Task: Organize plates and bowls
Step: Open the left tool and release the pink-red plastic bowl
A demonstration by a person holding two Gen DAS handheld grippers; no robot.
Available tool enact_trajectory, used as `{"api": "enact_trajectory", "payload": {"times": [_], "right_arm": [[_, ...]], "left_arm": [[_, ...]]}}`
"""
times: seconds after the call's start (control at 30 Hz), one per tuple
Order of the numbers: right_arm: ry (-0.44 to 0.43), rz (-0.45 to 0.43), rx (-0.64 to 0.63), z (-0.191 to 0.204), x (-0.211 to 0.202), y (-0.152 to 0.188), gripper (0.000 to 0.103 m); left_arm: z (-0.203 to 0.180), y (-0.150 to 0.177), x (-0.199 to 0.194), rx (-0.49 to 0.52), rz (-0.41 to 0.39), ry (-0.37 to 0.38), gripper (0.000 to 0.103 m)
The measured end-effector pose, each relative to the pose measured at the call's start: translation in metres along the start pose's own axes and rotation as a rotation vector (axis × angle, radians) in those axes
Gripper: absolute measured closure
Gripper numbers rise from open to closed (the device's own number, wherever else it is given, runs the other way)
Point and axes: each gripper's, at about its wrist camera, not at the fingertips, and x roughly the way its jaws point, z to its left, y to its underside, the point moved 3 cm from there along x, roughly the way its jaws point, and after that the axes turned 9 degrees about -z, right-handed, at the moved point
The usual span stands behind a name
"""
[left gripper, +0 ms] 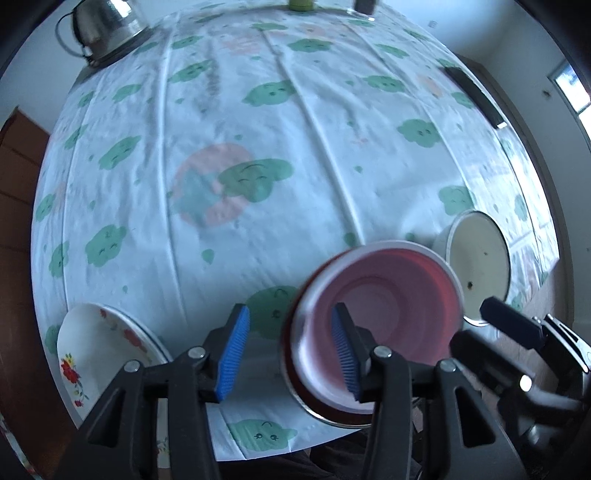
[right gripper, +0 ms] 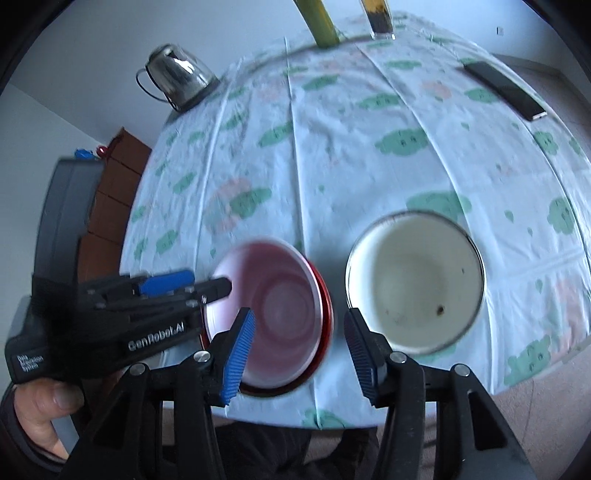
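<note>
A red bowl with a pale pink inside [left gripper: 384, 317] [right gripper: 280, 310] sits near the table's front edge. My left gripper [left gripper: 291, 354] is open; its right finger reaches inside the bowl and its left finger is outside the rim. It shows from the side in the right wrist view [right gripper: 207, 288]. A cream enamel bowl [left gripper: 478, 266] [right gripper: 415, 282] stands just right of the red bowl. My right gripper [right gripper: 299, 354] is open and empty, hovering in front of the gap between the two bowls. A white floral plate [left gripper: 99, 354] lies at the front left.
The table carries a cloud-print cloth [left gripper: 258, 147] [right gripper: 369, 147]. A steel kettle [left gripper: 103, 29] [right gripper: 177, 77] stands at the far left. A black phone [left gripper: 474, 96] [right gripper: 506, 90] lies at the far right. A yellow-green object [right gripper: 321, 22] and a glass [right gripper: 380, 18] stand at the back edge.
</note>
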Motion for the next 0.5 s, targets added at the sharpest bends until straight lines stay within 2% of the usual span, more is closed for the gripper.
{"api": "enact_trajectory", "payload": {"times": [0.17, 0.3, 0.5], "right_arm": [[-0.011, 0.010, -0.011, 0.005, 0.017, -0.003, 0.050], [-0.034, 0.034, -0.041, 0.015, 0.026, 0.000, 0.050], [-0.021, 0.080, -0.088, 0.018, 0.031, 0.009, 0.050]], "left_arm": [[0.015, 0.002, -0.002, -0.047, -0.003, -0.015, 0.055], [0.026, 0.001, -0.004, -0.082, -0.010, -0.029, 0.045], [0.030, 0.001, -0.003, -0.099, -0.006, -0.030, 0.045]]}}
